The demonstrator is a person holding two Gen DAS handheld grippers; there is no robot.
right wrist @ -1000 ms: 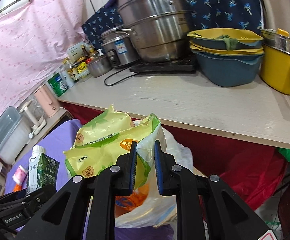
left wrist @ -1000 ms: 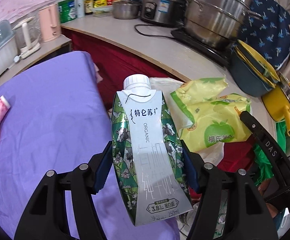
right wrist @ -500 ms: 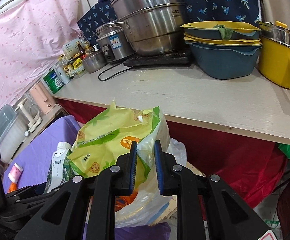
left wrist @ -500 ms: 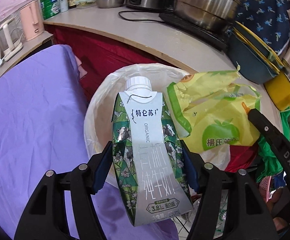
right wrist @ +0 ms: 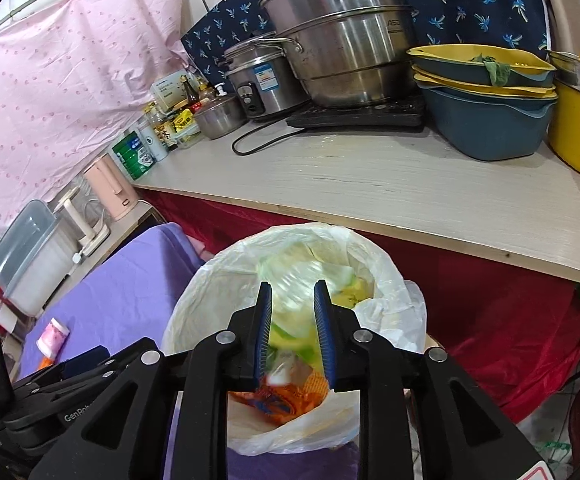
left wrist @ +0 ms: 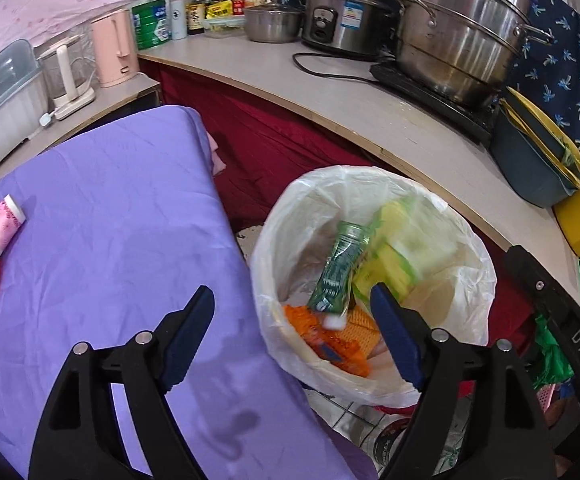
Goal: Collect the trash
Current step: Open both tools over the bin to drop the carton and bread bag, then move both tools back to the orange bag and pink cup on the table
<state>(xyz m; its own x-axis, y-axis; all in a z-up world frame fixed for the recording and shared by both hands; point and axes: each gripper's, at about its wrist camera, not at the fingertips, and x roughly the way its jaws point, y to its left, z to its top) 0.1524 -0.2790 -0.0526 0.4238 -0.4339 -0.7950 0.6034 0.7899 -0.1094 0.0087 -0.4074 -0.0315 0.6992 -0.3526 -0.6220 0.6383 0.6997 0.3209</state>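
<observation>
Bin bag [left wrist: 470, 240] holds milk carton [left wrist: 336, 268], yellow-green snack bag [left wrist: 402, 240], orange wrapper [left wrist: 330, 344]; left gripper [left wrist: 290, 328] and right gripper [right wrist: 293, 336] jaws just opened, both empty

1. A long pale counter [right wrist: 390, 184] runs along the wall, with a dark red cloth [left wrist: 273, 148] hanging under it.
2. A pink dotted curtain [right wrist: 57, 80] hangs at the back, and a dark blue cloth with little palm trees [right wrist: 478, 4] hangs beside it.
3. Big shiny steel pots [right wrist: 342, 40] stand on the counter, near stacked blue and yellow bowls [right wrist: 486, 112].
4. A pink kettle [left wrist: 114, 48] stands on a lower shelf.
5. A purple sheet [left wrist: 101, 248] covers a low table.
</observation>
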